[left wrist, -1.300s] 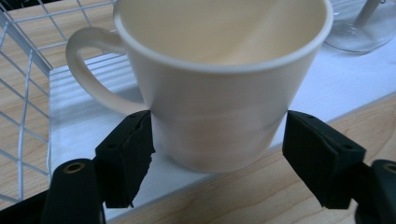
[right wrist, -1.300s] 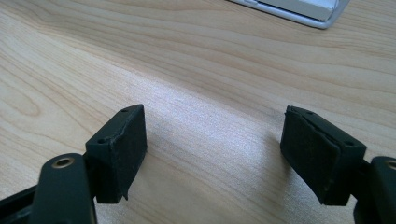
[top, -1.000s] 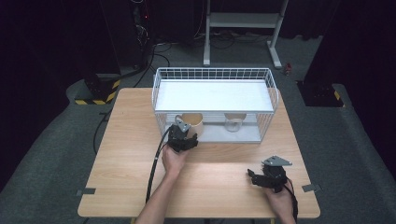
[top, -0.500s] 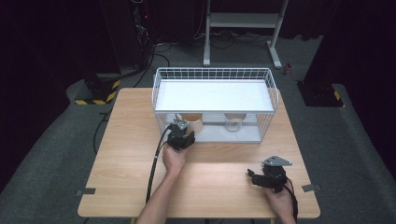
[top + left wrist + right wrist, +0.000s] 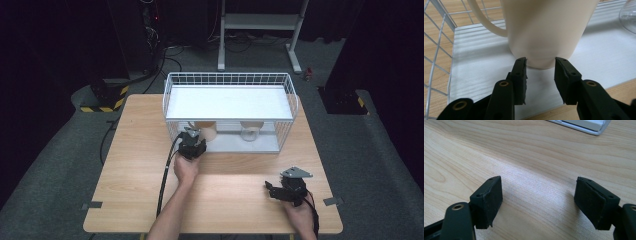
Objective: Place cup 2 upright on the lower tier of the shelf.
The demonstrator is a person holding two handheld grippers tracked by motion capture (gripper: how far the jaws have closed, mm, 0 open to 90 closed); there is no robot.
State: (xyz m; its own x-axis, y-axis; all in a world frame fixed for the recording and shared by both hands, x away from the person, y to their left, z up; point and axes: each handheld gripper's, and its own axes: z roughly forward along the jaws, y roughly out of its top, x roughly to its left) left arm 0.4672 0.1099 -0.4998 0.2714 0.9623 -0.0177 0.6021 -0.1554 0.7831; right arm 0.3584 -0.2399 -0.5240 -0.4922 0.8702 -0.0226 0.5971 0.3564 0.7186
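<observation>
Right now the cream mug (image 5: 544, 27) stands on the white bottom shelf (image 5: 481, 72) of the wire rack (image 5: 227, 85), handle to the left in the left gripper view. The left gripper (image 5: 540, 67) has just been closing, and its jaws pinch the mug's base from both sides. Nearby sits a clear glass (image 5: 629, 15). The right gripper (image 5: 537, 202) rests open over the bare wooden table (image 5: 529, 152), holding nothing.

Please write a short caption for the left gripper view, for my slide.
Left tongs closed on the base of a cream mug on the white shelf.
</observation>
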